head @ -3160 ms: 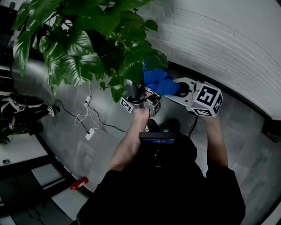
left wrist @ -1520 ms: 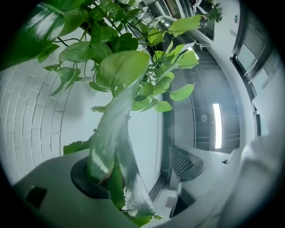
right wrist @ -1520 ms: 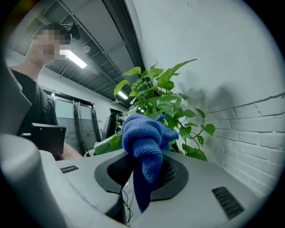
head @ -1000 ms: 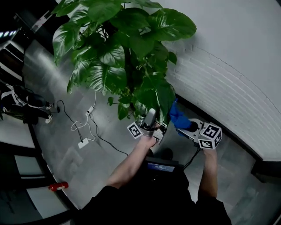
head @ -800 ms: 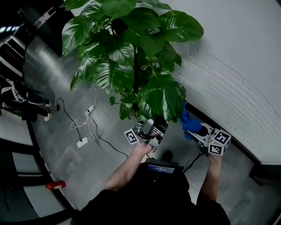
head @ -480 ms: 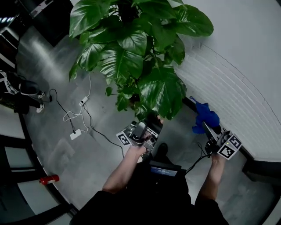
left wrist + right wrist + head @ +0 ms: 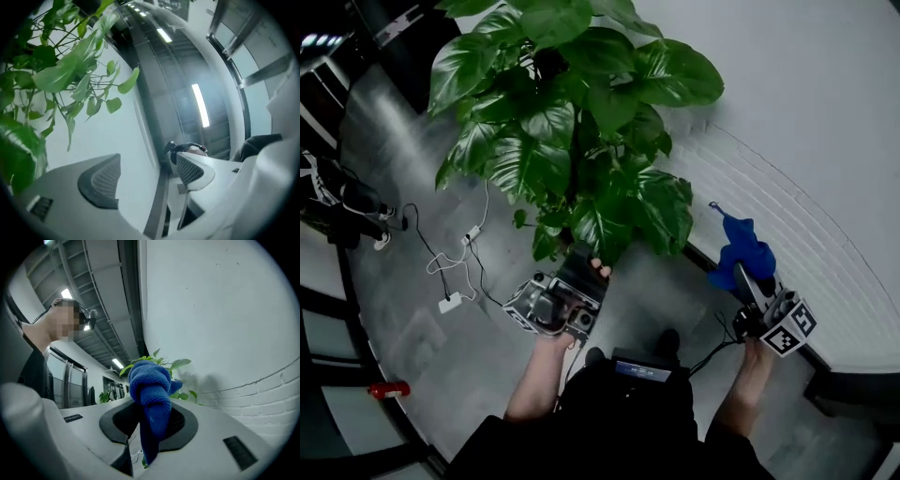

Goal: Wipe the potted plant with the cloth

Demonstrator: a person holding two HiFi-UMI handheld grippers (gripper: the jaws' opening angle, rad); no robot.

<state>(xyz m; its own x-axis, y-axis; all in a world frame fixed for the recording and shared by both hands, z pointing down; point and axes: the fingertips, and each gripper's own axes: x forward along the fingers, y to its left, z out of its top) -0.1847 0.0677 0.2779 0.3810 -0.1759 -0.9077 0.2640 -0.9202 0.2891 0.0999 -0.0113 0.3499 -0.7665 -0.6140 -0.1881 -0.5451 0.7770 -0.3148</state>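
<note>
My right gripper (image 7: 151, 427) is clamped on the blue cloth (image 7: 149, 385), just beside the potted plant (image 7: 572, 141) and apart from it. My left gripper (image 7: 145, 176) gapes wide, empty, under its lower leaves.

Floor (image 7: 478, 361): grey, smooth, dully shining beneath me.
White cable (image 7: 441, 267): loose loops left of the plant, ending in a white block (image 7: 450, 302).
Black cable (image 7: 485, 278): thin, running just beside the white one.
Red thing (image 7: 382, 389): small, lying at my lower left; too small to tell.
Dark heap (image 7: 342, 202): black-and-white gear at the left edge.
Potted plant (image 7: 572, 141): by the brick wall; leaves hide its pot.
My shoe (image 7: 667, 340): dark, flat on the floor.
</note>
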